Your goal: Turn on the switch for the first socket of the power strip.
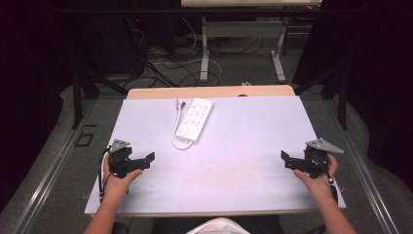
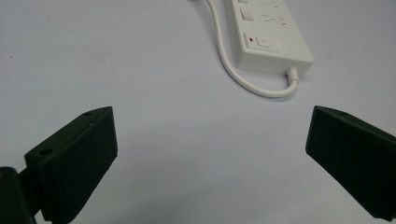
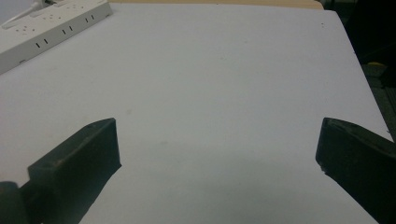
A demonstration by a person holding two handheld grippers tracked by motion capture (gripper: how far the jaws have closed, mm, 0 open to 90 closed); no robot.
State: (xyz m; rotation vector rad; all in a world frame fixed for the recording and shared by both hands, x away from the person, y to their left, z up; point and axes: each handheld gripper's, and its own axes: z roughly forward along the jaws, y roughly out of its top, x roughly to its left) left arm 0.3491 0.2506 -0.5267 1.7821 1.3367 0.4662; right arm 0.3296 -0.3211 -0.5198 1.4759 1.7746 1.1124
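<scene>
A white power strip (image 1: 195, 118) lies on the white table top (image 1: 243, 146) toward the back, left of centre, with its white cord (image 1: 174, 137) looping off its near end and up its left side to a plug (image 1: 179, 103). The left gripper view has the strip (image 2: 268, 32) and cord (image 2: 243, 79) just ahead of the jaws. My left gripper (image 1: 146, 161) is held low at the table's left side, open and empty (image 2: 210, 154). My right gripper (image 1: 288, 160) is at the right side, open and empty (image 3: 215, 158). The strip's far end (image 3: 46, 28) appears at the upper left of the right gripper view.
A wooden strip (image 1: 209, 91) borders the table's back edge. Beyond it on the floor are tangled cables (image 1: 170, 63) and the legs of another table (image 1: 204, 48). Dark curtains stand on both sides.
</scene>
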